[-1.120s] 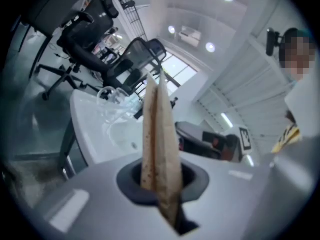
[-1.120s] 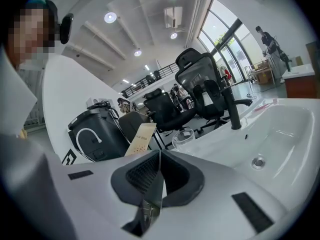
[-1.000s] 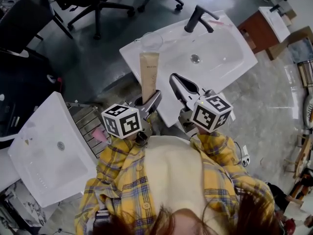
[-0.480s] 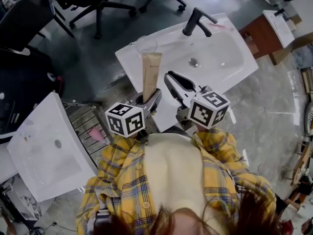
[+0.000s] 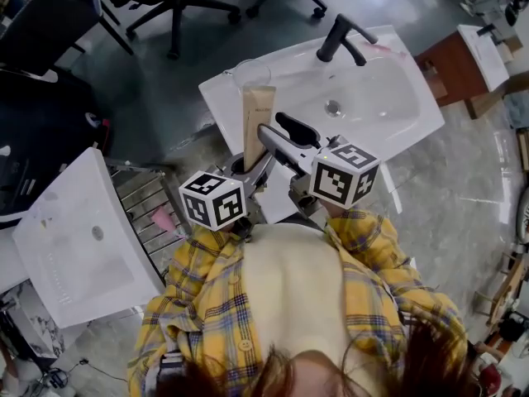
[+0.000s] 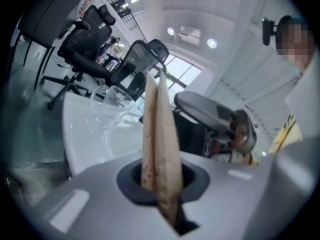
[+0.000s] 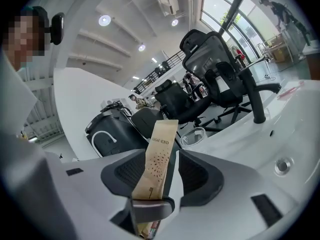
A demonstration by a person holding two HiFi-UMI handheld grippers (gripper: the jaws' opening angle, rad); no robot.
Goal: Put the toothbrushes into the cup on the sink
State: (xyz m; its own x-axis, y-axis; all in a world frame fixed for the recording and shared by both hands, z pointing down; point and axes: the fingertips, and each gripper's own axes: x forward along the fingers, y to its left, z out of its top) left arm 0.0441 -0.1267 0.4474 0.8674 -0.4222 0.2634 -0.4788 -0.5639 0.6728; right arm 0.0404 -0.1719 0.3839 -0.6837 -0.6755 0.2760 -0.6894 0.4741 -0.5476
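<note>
The light is bright and even, coming from round ceiling lamps (image 6: 212,43) and tall windows (image 7: 220,1). The white sink (image 5: 388,114) gleams with soft glare and shows little shadow. Both gripper views bend strongly toward black corners. The near jaws look soft, and the paper packet (image 6: 160,149) blurs at its base in the left gripper view.

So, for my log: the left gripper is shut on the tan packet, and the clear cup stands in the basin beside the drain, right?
No: the head view shows the clear cup on the sink's flat rim, at a corner, apart from the drain. The left gripper is indeed shut on the tan packet.
</note>
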